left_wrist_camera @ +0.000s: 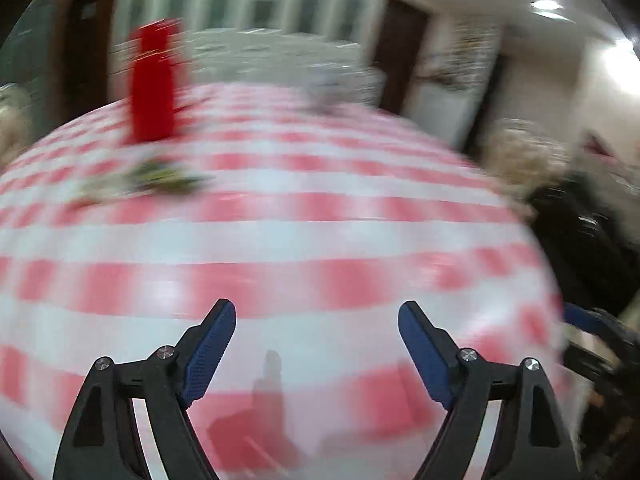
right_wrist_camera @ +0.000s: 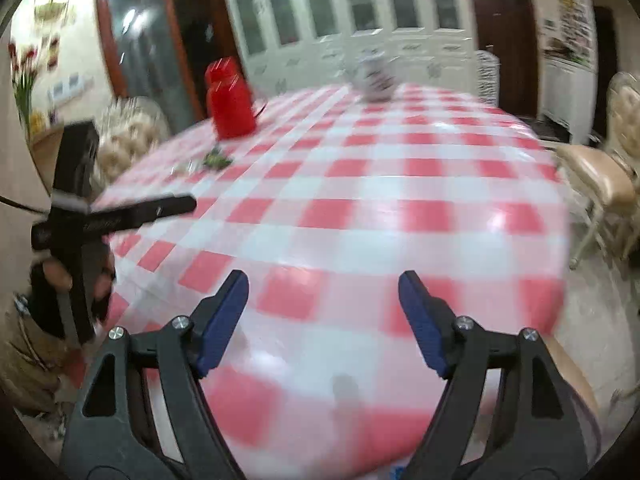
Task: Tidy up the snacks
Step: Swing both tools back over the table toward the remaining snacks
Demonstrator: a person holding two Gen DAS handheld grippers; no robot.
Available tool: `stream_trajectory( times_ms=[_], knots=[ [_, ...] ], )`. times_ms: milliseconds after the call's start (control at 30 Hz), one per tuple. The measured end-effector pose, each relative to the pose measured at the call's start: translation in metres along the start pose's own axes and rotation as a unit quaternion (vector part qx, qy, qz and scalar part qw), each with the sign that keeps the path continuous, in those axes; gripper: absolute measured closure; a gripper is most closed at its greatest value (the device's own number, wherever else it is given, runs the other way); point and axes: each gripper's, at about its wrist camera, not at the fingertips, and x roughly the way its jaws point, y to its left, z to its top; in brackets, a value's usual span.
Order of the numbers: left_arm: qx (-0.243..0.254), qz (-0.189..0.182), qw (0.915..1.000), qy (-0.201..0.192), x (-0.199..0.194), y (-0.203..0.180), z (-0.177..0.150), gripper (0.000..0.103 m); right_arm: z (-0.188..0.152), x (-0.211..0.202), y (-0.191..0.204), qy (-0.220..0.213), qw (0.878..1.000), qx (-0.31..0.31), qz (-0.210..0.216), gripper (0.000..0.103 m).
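Both views are blurred by motion. My left gripper (left_wrist_camera: 316,312) hangs open above the red-and-white checked tablecloth (left_wrist_camera: 320,216), nothing between its blue pads. My right gripper (right_wrist_camera: 323,284) is open too, empty, over the near part of the same cloth (right_wrist_camera: 360,184). A small green and silver heap, maybe snack wrappers (left_wrist_camera: 152,176), lies far left on the table; in the right wrist view the same heap (right_wrist_camera: 216,159) sits near the red flask. A pale packet or box (right_wrist_camera: 374,74) stands at the table's far edge. The left gripper's body and the hand holding it (right_wrist_camera: 72,240) show at the left.
A tall red flask (left_wrist_camera: 154,80) (right_wrist_camera: 230,98) stands at the far left of the table. Padded chairs stand by the table: one on the right (right_wrist_camera: 600,176), one behind the flask (right_wrist_camera: 128,136). White cabinets (right_wrist_camera: 352,12) and dark doors line the back wall.
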Motion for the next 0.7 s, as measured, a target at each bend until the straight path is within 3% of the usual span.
stream_trajectory(
  times_ms=[133,200,267,367,433,600,700],
  knots=[
    [-0.097,0.082,0.9919,0.011,0.011,0.098,0.015,0.019,0.027,0.069,0.044,0.043,0.998,-0.008,0.044,0.022],
    [-0.137,0.129,0.9821,-0.001,0.016,0.141,0.026,0.019,0.039,0.111,0.061,0.078,0.996,-0.001,0.045,0.022],
    [-0.184,0.148,0.9715,-0.024,0.018,0.176,0.036,0.019,0.05,0.154,0.079,0.098,0.994,-0.015,0.035,0.022],
    [-0.261,0.143,0.9526,-0.062,0.02,0.219,0.048,0.019,0.068,0.198,0.102,0.114,0.992,-0.036,0.033,0.022],
    [-0.287,0.138,0.9444,-0.08,0.022,0.241,0.048,0.019,0.088,0.222,0.118,0.109,0.992,-0.055,0.039,0.022],
    [-0.295,0.136,0.9445,-0.05,0.041,0.262,0.038,0.019,0.135,0.302,0.156,0.126,0.984,-0.115,0.042,0.022],
    [-0.307,0.129,0.9412,-0.058,0.043,0.266,0.039,0.019,0.157,0.342,0.165,0.139,0.982,-0.121,0.041,0.021]
  ],
)
